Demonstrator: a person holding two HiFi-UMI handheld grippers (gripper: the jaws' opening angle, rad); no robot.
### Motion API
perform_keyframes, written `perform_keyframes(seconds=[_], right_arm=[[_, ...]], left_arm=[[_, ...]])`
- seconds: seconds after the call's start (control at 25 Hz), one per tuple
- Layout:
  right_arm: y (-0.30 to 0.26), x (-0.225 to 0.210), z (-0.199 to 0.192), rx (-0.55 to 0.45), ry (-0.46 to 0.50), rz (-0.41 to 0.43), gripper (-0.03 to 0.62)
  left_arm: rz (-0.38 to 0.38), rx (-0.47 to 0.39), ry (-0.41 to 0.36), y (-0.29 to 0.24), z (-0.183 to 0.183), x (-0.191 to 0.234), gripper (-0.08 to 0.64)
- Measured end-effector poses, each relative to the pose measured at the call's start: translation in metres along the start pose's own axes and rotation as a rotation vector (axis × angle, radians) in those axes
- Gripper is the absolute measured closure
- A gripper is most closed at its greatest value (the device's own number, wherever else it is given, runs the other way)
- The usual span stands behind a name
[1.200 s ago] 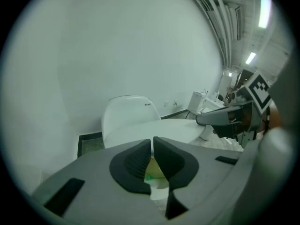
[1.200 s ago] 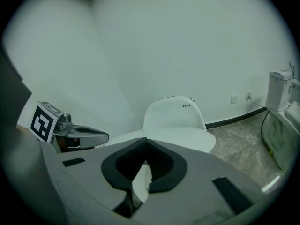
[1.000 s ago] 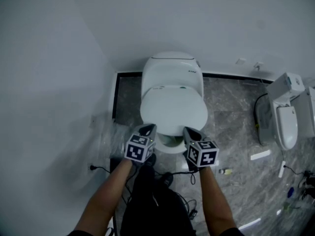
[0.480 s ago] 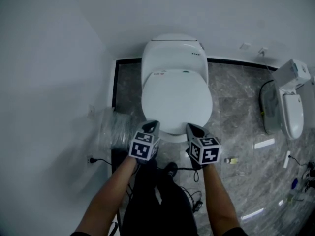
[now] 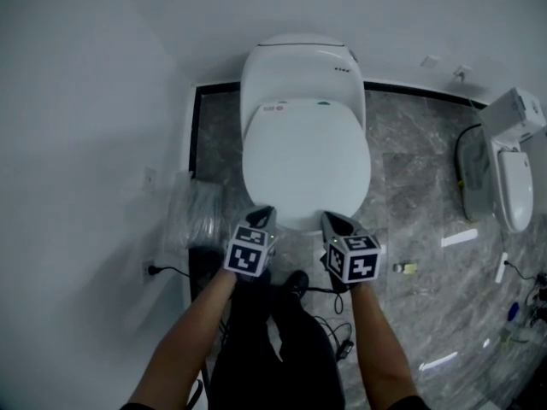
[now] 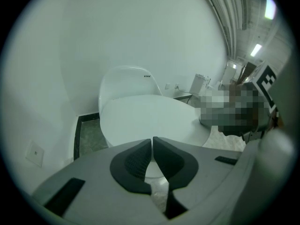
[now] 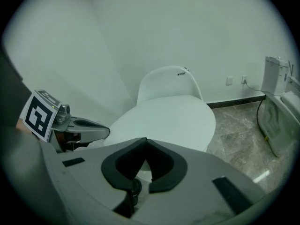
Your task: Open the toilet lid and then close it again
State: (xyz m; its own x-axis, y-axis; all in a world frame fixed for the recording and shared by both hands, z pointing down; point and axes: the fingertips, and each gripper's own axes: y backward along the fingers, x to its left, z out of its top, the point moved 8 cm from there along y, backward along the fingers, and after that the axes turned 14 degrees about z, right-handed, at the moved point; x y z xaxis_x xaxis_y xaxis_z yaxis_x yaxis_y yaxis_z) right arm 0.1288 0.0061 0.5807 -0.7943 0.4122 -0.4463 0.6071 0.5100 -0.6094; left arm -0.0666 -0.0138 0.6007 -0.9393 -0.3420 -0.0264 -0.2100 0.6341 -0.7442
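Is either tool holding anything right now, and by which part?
Nothing is held. The left tool and right tool are both shut and empty, near the front edge of the closed toilet lid.

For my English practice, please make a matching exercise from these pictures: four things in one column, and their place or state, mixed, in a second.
1 toilet lid
2 left gripper
3 second toilet
4 black plug

a plugged in low on the left wall
b jaws shut, empty
c down, closed
d far right in the head view

Pairs: 1c, 2b, 3d, 4a
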Motion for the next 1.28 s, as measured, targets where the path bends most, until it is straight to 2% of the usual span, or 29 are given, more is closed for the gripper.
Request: perform_keyframes(seconds=[0.48, 1.28], right_arm=[[-0.025, -0.017, -0.035, 0.087, -0.017, -0.01, 0.581], [-0.062, -0.044, -0.08, 0.158, -0.07, -0.039, 0.581]], left_arm=[[0.013, 0.058, 0.002, -0.028, -0.036, -0.007, 0.537], [0.007, 0.138, -0.05, -0.072, -0.08, -0.015, 0.537]])
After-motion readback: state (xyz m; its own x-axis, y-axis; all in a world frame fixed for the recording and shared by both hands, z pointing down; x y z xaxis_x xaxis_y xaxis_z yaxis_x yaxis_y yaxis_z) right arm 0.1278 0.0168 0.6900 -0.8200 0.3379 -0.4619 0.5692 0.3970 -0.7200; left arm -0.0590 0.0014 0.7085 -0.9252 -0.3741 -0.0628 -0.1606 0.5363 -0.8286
